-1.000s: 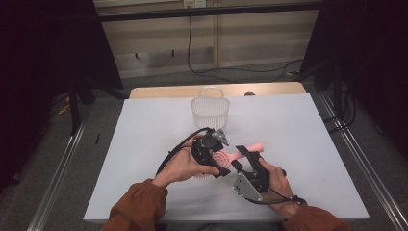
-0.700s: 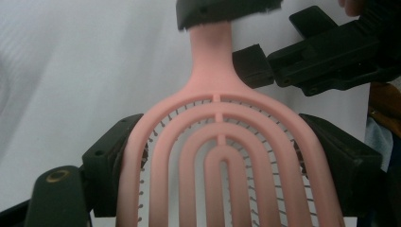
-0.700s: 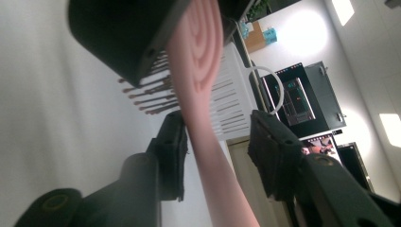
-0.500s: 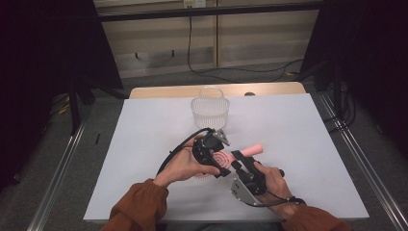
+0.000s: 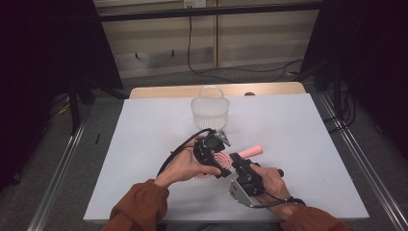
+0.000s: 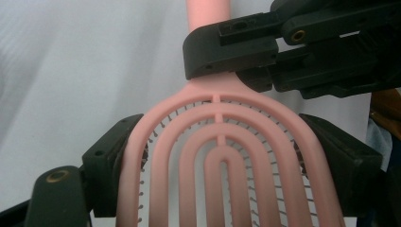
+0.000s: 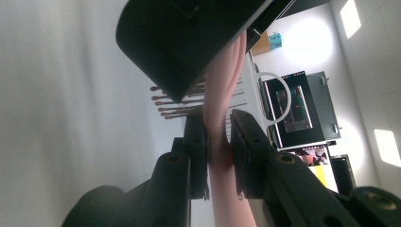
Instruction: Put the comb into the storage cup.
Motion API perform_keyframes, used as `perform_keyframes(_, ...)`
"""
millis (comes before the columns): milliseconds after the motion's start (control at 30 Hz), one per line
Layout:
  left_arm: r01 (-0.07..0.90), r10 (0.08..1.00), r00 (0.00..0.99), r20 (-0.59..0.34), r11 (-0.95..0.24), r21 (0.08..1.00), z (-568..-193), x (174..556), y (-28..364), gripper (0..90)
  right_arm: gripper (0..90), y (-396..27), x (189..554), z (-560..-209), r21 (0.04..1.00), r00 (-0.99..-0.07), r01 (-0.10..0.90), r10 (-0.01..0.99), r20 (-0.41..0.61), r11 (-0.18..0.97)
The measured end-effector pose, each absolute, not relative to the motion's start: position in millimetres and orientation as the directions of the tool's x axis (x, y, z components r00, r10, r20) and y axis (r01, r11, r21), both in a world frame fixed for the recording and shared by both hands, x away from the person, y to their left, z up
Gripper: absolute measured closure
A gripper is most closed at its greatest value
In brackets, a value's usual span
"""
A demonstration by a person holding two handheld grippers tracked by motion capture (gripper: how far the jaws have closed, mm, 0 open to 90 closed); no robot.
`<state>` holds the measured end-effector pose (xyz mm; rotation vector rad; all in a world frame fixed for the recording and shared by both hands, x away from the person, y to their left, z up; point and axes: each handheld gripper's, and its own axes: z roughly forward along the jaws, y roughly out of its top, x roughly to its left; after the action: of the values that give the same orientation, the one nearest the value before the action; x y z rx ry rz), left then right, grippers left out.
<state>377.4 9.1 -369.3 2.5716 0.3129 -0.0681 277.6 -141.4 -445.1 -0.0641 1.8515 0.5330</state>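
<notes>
Both tongs (image 5: 226, 166) apparently clamped on hairbrush (image 6: 222, 161)

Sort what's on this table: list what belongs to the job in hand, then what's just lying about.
In the job:
- pink hairbrush, held off the table
- left tool, clamped across the brush head
- right tool, whose jaws have just been closing, now gripping the brush handle

Lying about:
- clear ribbed basket, far side of the table, untouched
- cables on the floor behind
</notes>
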Motion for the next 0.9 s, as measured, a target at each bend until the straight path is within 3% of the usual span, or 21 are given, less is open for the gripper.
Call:
perform_keyframes(467, 0.221, 0.202, 0.975, -0.093, -0.825, 0.52, -366.8, 375.5, 6.4, 18.5, 80.4, -141.9, 275.0, -448.1, 0.239, -0.273, -0.33, 0.15, -0.95, 0.913)
perform_keyframes(633, 0.213, 0.207, 0.976, -0.073, -0.816, 0.538, -366.0, 375.9, 7.3, 18.0, 81.0, -142.9, 275.1, -448.0, 0.258, -0.294, -0.317, 0.164, -0.942, 0.913)
perform_keyframes(767, 0.218, 0.226, 0.973, -0.053, -0.807, 0.549, -365.3, 378.3, 10.3, 9.5, 81.3, -143.4, 275.3, -447.8, 0.257, -0.299, -0.31, 0.163, -0.94, 0.915)
perform_keyframes(900, 0.219, 0.225, 0.972, -0.062, -0.792, 0.569, -364.1, 380.0, 14.2, 8.8, 81.4, -146.1, 276.4, -446.3, 0.271, -0.295, -0.299, 0.182, -0.938, 0.915)
